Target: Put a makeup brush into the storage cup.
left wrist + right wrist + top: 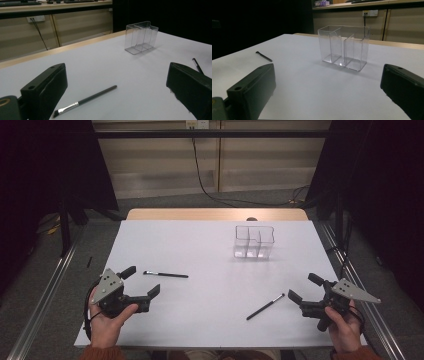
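A slim brush (166, 274) with a silver ferrule lies on the white table (210, 255) at the left. A second dark slim brush (265, 306) lies at the front right. Toward the back right stands a clear three-compartment organizer (254, 242), empty. My left gripper (142, 281) is open just in front of the ferrule brush (85, 100), which lies low between its jaws in the left gripper view. My right gripper (304, 287) is open, right of the second brush, and faces the organizer (343, 47). Neither holds anything.
The table's wooden far edge (215, 214) sits behind the organizer (141, 37). Dark curtains hang at both sides, and metal rails run along the floor. One thin dark stick (264, 56) lies far left in the right gripper view; the second brush (197, 65) shows at the right.
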Available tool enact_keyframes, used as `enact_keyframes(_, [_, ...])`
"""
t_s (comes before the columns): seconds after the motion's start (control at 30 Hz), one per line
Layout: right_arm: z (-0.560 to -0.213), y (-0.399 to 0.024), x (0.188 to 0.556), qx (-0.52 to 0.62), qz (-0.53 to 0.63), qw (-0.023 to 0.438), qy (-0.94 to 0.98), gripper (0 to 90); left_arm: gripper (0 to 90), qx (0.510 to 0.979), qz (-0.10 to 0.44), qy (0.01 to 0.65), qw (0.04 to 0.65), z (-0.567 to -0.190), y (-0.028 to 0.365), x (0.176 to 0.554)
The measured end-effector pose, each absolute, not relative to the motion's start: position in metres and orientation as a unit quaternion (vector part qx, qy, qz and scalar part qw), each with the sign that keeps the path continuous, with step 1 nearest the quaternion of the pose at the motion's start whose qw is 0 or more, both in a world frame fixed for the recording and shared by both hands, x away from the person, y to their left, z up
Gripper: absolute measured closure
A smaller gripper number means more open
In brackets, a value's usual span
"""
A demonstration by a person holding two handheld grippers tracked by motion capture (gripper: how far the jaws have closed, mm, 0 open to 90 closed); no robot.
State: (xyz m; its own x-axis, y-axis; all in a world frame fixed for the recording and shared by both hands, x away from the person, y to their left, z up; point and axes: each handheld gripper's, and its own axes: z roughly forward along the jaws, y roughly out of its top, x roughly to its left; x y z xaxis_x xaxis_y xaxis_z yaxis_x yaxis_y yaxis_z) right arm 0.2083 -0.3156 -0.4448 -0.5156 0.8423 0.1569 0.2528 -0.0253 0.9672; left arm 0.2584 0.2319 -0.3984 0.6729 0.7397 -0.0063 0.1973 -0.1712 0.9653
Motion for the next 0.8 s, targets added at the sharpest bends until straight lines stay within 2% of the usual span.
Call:
enact_keyframes(0.4, [-0.445,-0.316,0.209,0.42,0.584,0.249,0.649,0.0,3.1,0.734,0.249,0.315,0.548,-0.394,0.224,0.286])
enact_keyframes(0.8, [-0.446,-0.316,0.209,0.425,0.584,0.243,0.648,0.0,1.5,0.739,0.227,0.317,0.549,-0.389,0.218,0.309])
